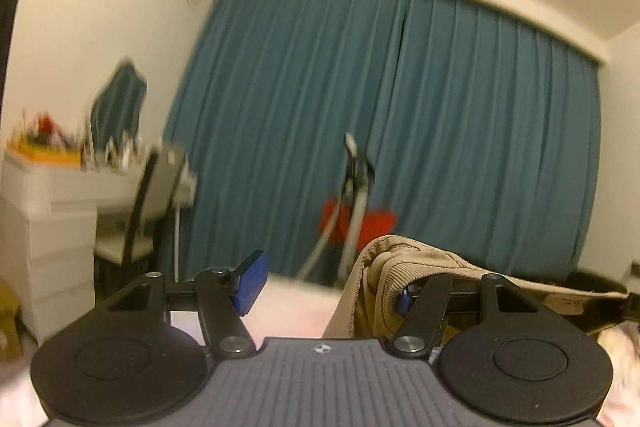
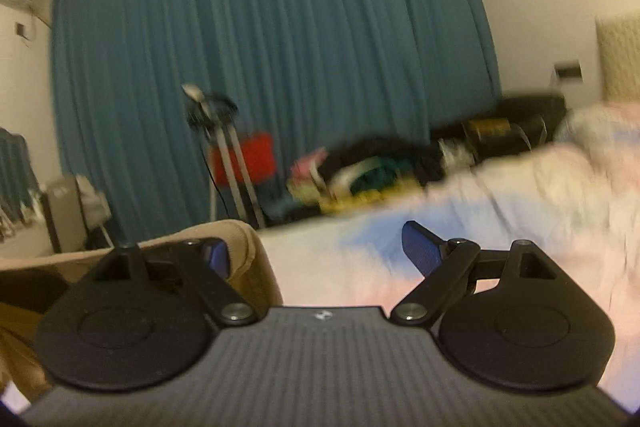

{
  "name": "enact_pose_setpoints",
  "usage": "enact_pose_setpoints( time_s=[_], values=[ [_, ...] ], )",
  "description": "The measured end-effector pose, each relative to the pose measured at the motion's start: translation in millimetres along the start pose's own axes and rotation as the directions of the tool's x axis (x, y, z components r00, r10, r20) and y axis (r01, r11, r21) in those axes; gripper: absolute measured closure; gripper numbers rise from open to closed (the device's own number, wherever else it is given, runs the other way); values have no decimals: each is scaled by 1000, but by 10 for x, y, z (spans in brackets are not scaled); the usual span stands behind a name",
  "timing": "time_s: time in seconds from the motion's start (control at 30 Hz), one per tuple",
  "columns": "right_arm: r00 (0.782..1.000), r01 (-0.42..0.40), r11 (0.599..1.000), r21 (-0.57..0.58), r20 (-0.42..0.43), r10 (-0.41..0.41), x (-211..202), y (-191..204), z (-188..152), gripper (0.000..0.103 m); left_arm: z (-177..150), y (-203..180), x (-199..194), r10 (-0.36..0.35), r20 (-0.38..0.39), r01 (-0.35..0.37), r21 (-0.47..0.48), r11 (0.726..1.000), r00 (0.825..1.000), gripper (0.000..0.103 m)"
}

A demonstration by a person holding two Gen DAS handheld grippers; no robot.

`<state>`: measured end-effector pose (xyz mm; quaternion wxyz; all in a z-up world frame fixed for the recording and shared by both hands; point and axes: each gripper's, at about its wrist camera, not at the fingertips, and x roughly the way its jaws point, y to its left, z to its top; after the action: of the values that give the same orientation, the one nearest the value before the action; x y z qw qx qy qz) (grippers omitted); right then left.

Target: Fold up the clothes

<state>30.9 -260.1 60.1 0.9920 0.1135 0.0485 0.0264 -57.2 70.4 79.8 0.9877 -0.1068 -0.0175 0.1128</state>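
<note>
Left wrist view, left claw (image 1: 326, 287) spread wide, tan garment (image 1: 404, 267) draped over one finger, right claw (image 2: 318, 253) likewise released.

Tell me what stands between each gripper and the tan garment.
Nothing does. The tan garment already hangs over the inner finger of the left gripper, and the same cloth hangs over the inner finger of the right gripper. Both sets of jaws stand wide apart, not clamped.
</note>
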Motion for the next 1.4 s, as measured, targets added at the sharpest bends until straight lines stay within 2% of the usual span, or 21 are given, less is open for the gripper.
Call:
enact_pose_setpoints(
  time_s=[0.13,0.23,0.37,0.43,0.5,0.6,0.7,0.83,0.9,0.97,1.03,1.17,1.2,1.23,1.4],
  values=[
    [988,-79,997,-9,131,79,-343,184,897,17,796,-58,-182,-29,115,33,-27,999,993,38],
    [968,-114,993,-33,220,119,-666,271,1516,17,1442,-165,-397,-63,221,66,-9,998,973,38],
    [931,-155,986,-65,325,168,-1126,366,2330,17,2247,-272,-675,-132,291,141,-10,990,947,38],
    [911,-142,985,-98,377,169,-1353,392,2592,15,2549,-302,-789,-177,306,191,-17,981,935,34],
    [900,-147,983,-113,397,180,-1506,386,2792,15,2774,-352,-856,-204,311,220,-19,975,928,34],
    [902,-127,982,-140,395,173,-1600,397,2978,16,3021,-451,-873,-235,295,252,-20,967,926,33],
    [919,-99,983,-158,365,151,-1471,373,3037,16,3078,-546,-716,-245,265,256,-7,967,932,29],
    [963,-82,987,-138,245,114,-928,283,2905,16,2888,-653,-188,-243,155,248,-13,969,958,28],
    [983,-72,990,-119,160,90,-527,219,2760,16,2672,-676,227,-224,81,226,-17,974,971,27],
    [994,-59,993,-100,85,68,-118,153,2585,16,2411,-704,719,-208,10,209,-21,978,978,27],
    [998,-48,996,-79,37,51,388,82,2367,16,2128,-715,1241,-187,-44,186,-18,982,981,27],
    [1000,-9,993,-117,-14,8,1464,88,1935,16,1562,-830,2256,-101,-69,103,21,994,993,25],
    [1000,0,992,-128,-18,-3,1735,112,1827,17,1388,-855,2511,-82,-81,85,27,996,993,21],
    [1000,10,990,-138,-22,-13,2005,136,1720,17,1162,-858,2766,-70,-108,73,27,997,992,17],
    [996,61,987,-151,-55,-70,3345,55,889,17,32,-876,4043,-7,-239,15,30,999,971,14]
  ],
)
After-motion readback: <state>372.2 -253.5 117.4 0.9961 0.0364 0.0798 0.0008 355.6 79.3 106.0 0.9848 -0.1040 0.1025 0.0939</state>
